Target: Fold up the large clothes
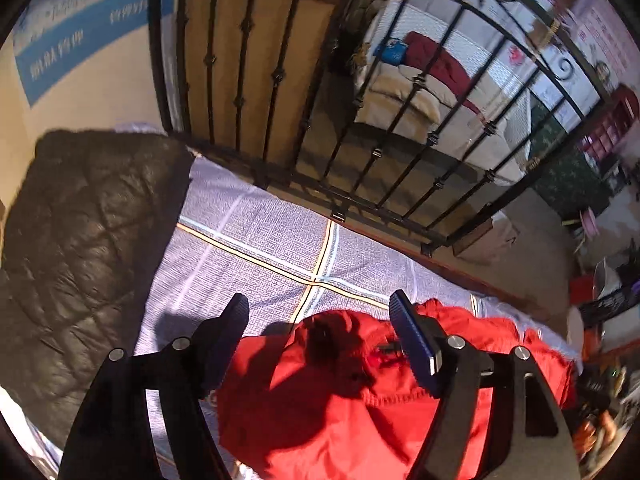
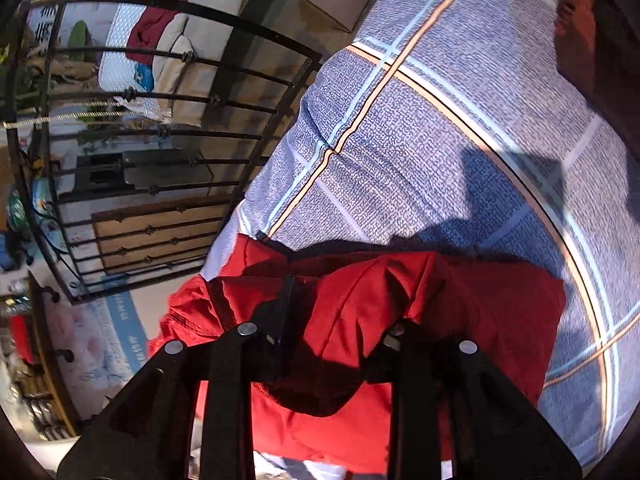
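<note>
A red jacket lies crumpled on a lilac checked bed sheet. My left gripper is open and hovers over the jacket's top edge, with fabric between and below its spread fingers. In the right wrist view the red jacket is bunched over my right gripper. Its fingertips are buried in a fold of the fabric and look closed on it. The bed sheet stretches beyond.
A black quilted coat lies on the bed to the left. A black iron bed rail borders the far edge of the bed and also shows in the right wrist view. Beyond it are a sofa and room clutter.
</note>
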